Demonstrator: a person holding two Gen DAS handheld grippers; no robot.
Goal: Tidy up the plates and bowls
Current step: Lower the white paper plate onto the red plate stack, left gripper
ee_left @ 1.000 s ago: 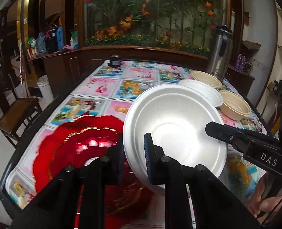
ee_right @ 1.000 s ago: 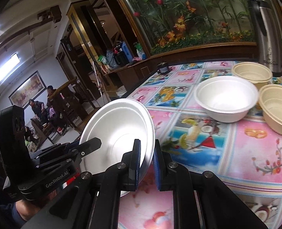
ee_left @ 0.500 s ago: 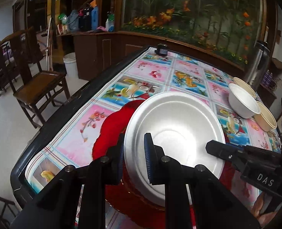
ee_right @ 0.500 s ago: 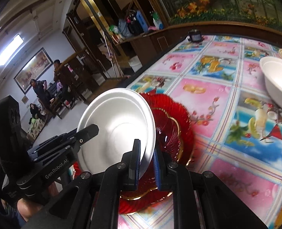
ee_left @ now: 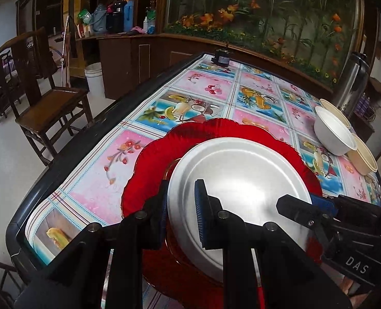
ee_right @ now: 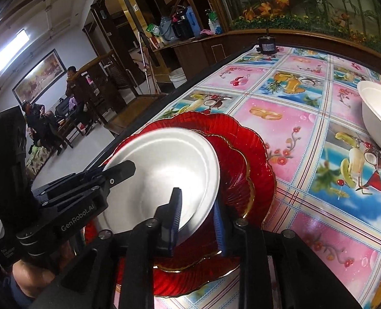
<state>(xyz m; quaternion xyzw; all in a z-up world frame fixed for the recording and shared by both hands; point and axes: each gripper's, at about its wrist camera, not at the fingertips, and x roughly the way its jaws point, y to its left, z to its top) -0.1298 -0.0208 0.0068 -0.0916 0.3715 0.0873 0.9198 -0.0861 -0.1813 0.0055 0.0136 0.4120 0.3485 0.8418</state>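
Both claws have carried the white plate [ee_left: 242,180] leftward across the bench [ee_left: 92,180] and lowered it over the red plates since a second ago, when it hung tilted above the tablecloth, nearer the bowls. It now sits low over the smaller red scalloped plate [ee_right: 239,170], which lies on the larger red plate [ee_left: 149,170]; I cannot tell whether it already touches.

The left claw [ee_left: 181,211] has its two blue-padded fingers close on either side of the white plate's near-left rim, one finger above the face and one outside the edge, pinching it. The right claw [ee_right: 198,221] has widened since half a second ago: in its own view its fingers now stand clearly apart, the left finger over the white plate's face and the right finger beyond the rim, with a gap showing, so it no longer seems to clamp the plate. From the left view the right claw's upper finger lies across the plate's right rim.

Well apart, toward the far right of the bench, a white bowl [ee_left: 332,134] stands just beside two beige bowls [ee_left: 363,157], with a steel thermos [ee_left: 350,82] behind them. A small dark motor [ee_right: 266,45] sits at the far edge of the fruit-patterned tablecloth [ee_right: 306,134].
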